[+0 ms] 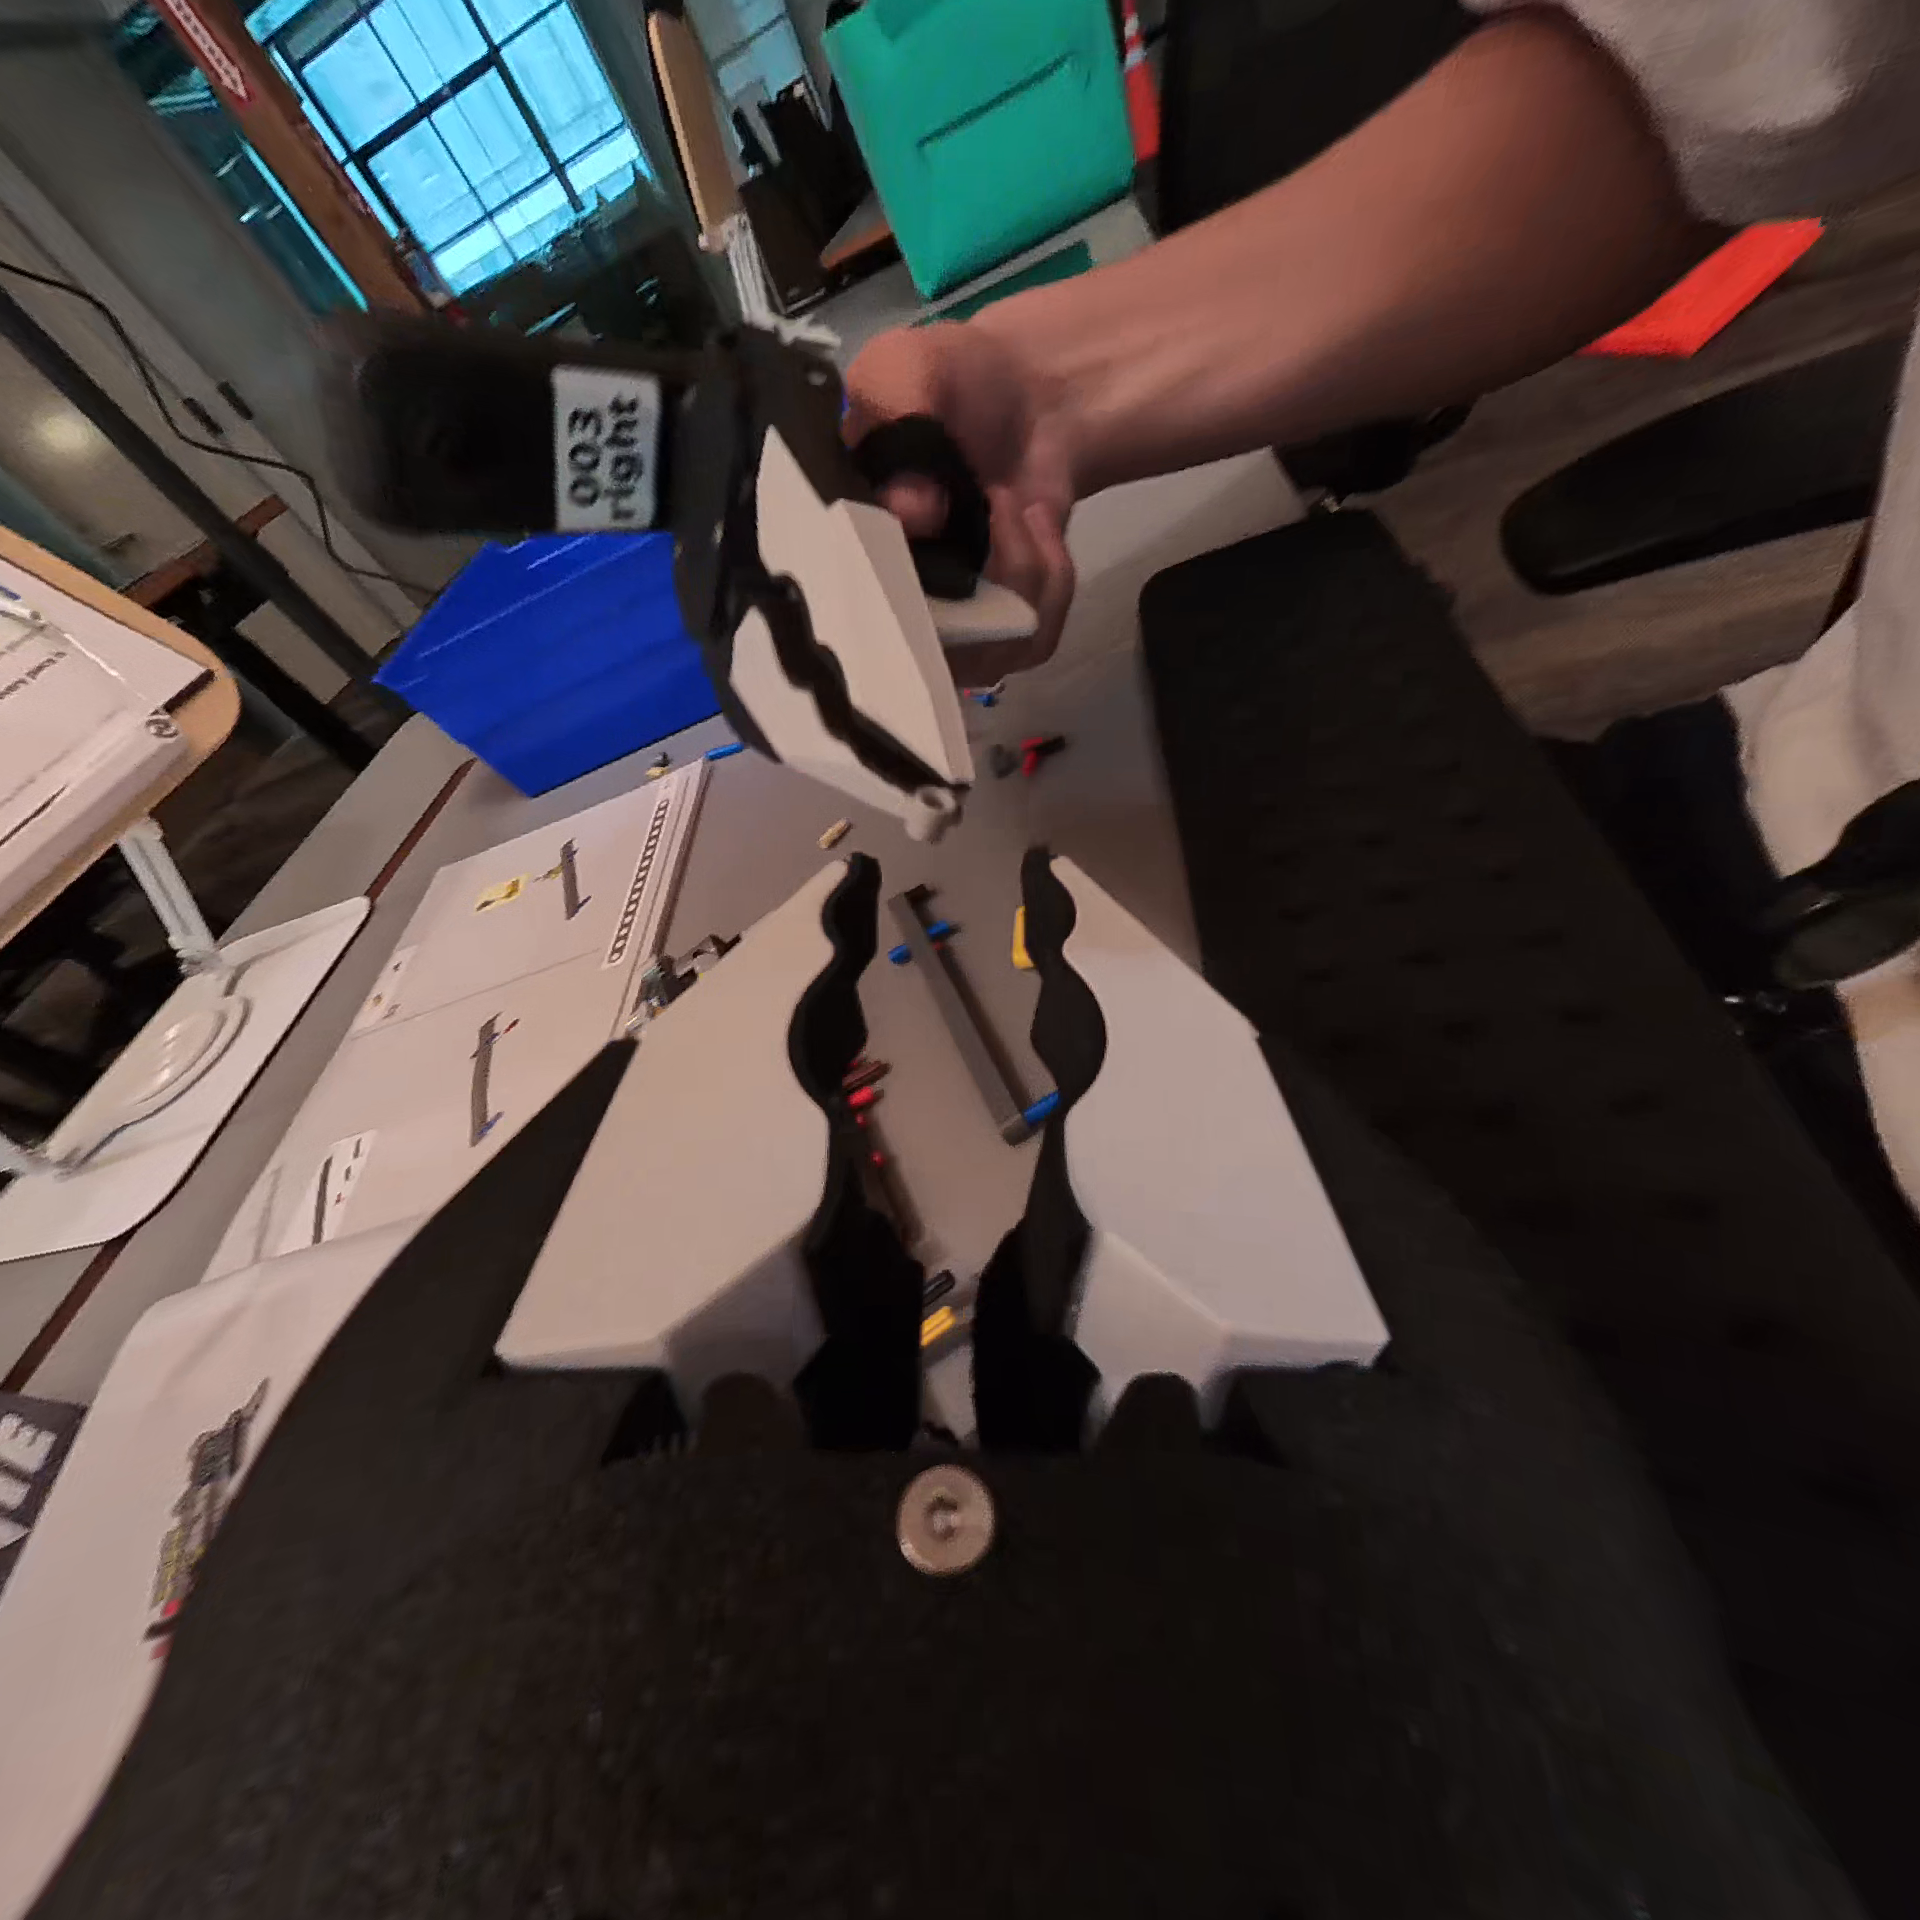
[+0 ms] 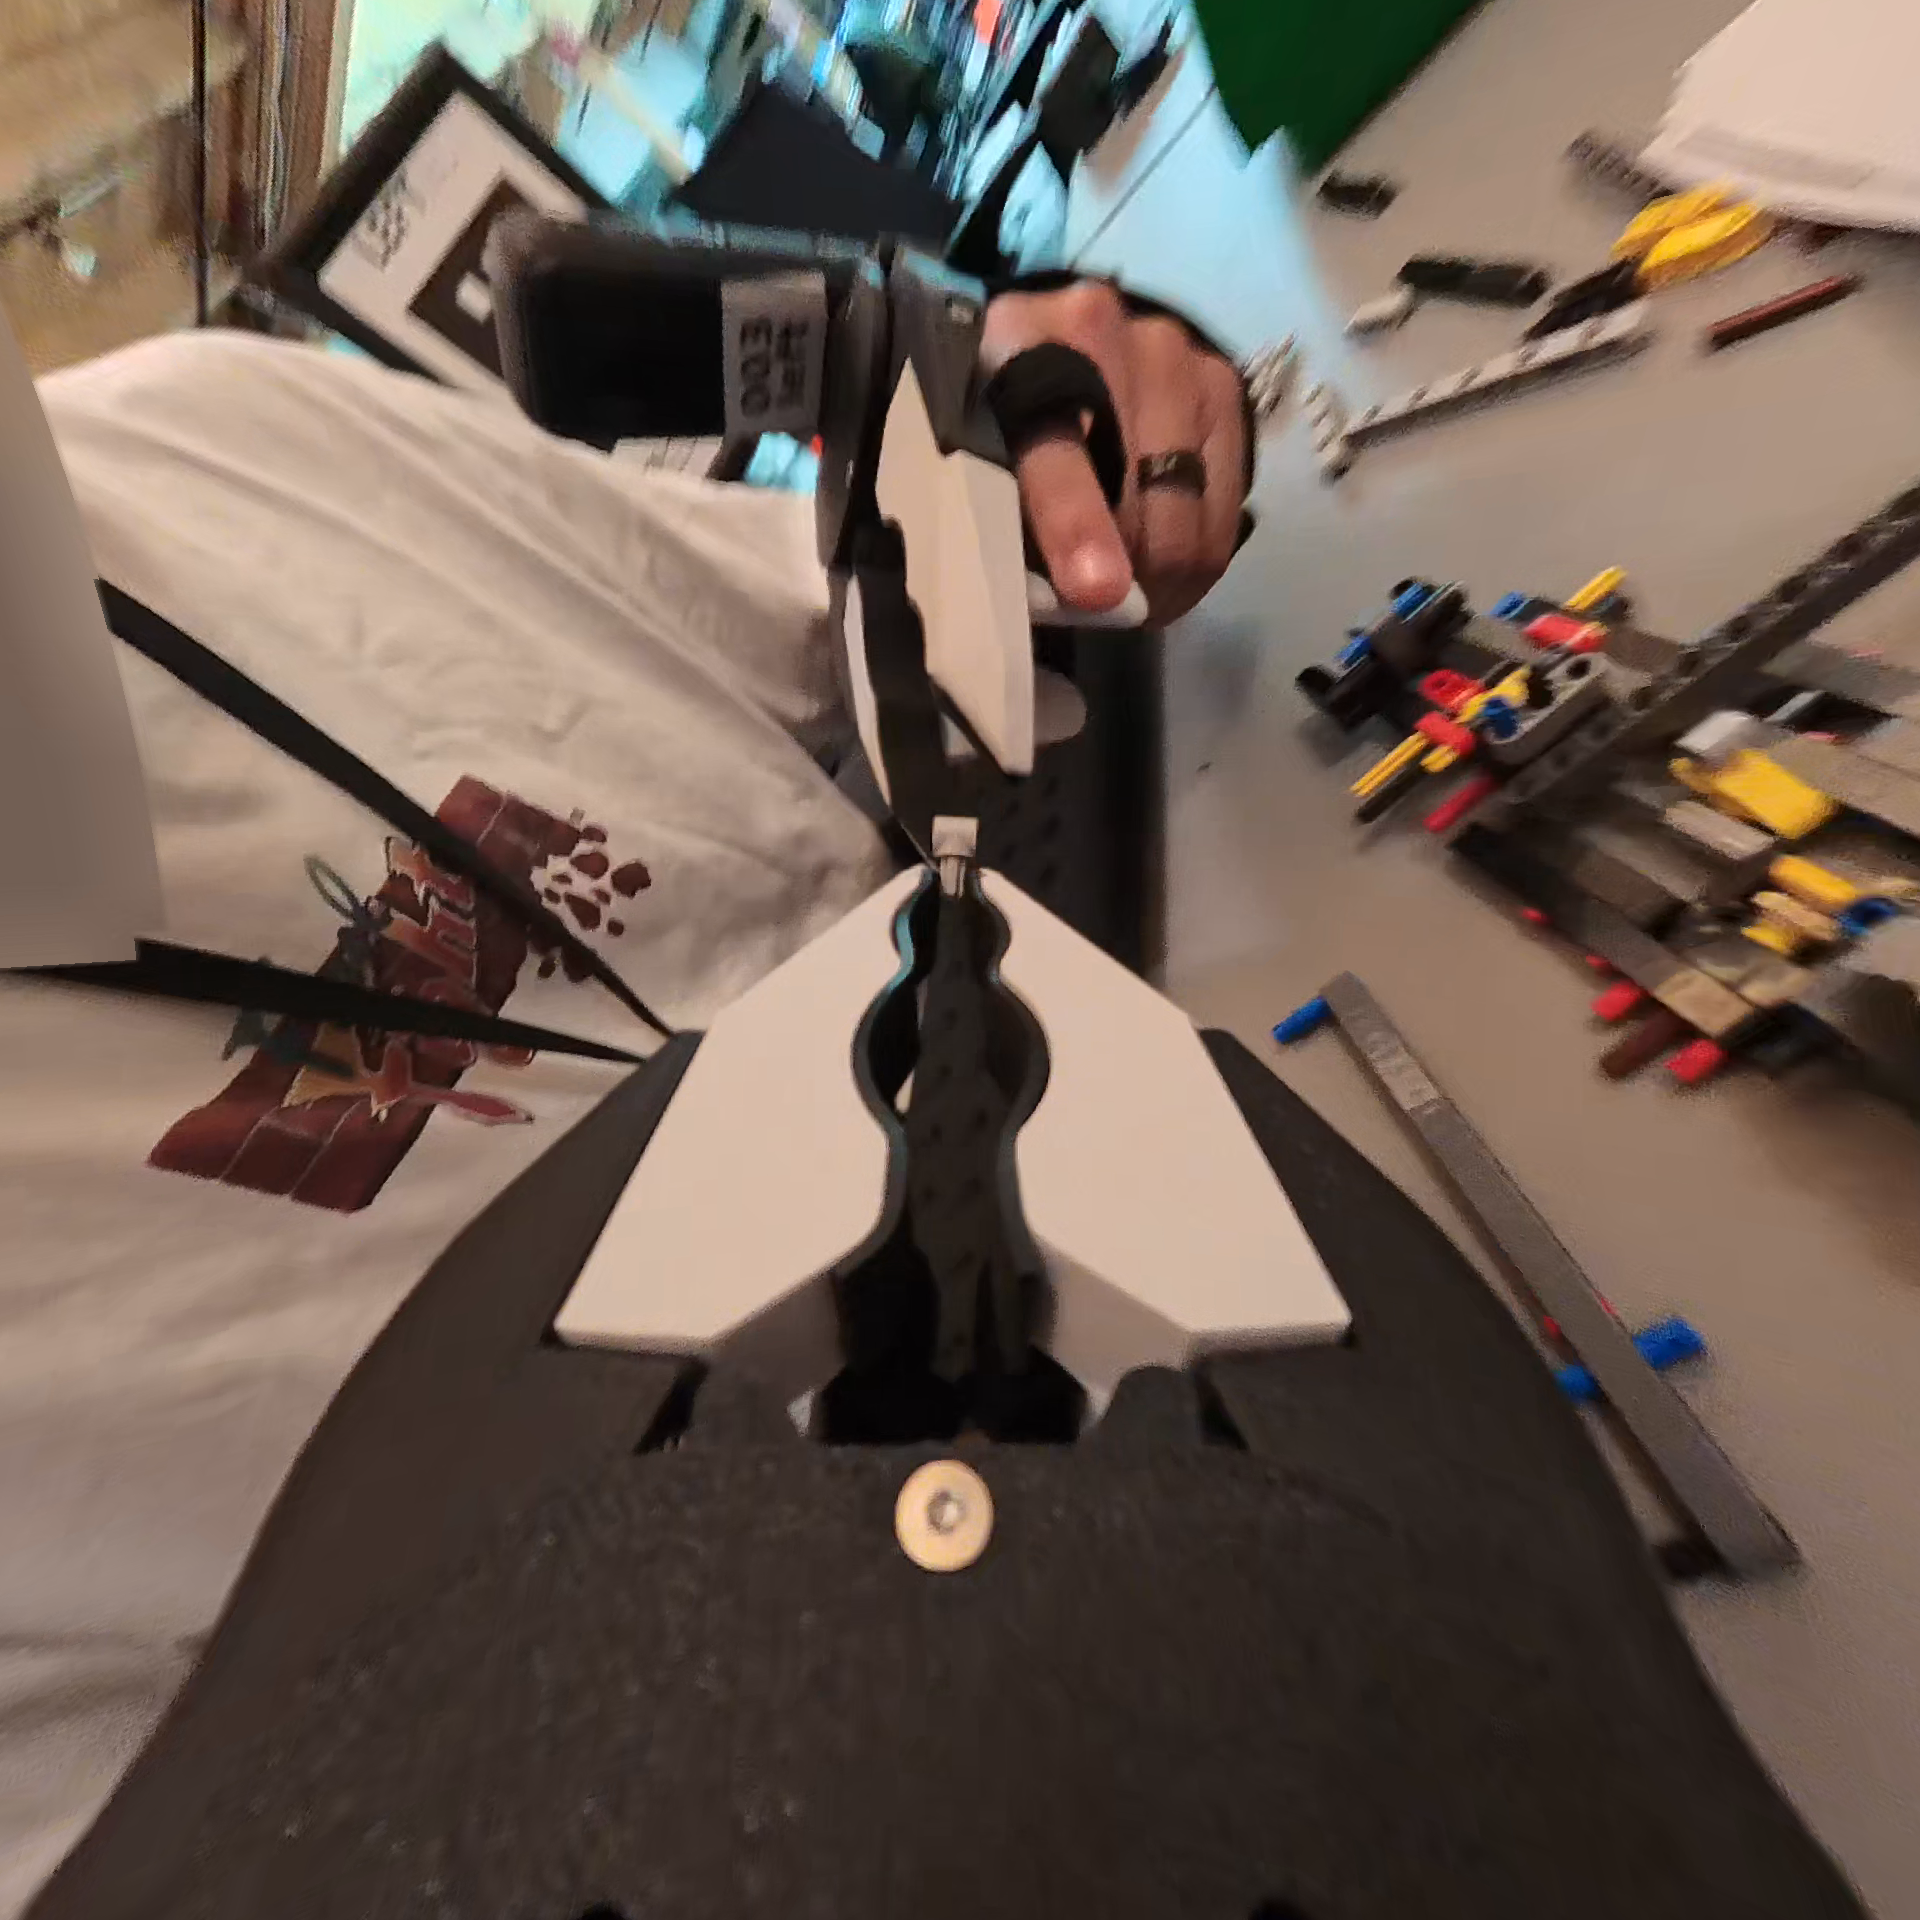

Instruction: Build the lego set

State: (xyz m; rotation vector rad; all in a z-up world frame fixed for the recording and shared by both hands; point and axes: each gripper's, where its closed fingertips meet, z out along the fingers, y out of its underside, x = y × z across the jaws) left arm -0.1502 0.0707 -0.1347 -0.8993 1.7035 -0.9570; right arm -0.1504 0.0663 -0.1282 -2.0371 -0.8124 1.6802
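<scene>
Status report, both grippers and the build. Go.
Right hand-held gripper shut on small grey pin, held in the air. Left hand-held gripper open, empty, above grey beam. Partial lego assembly on table, untouched. Nothing in the way.

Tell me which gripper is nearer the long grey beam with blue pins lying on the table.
Left. The left gripper hangs open directly over the long grey beam, which shows between its fingers. The right gripper is raised beyond the beam's far end, shut on a small light grey piece.
</scene>
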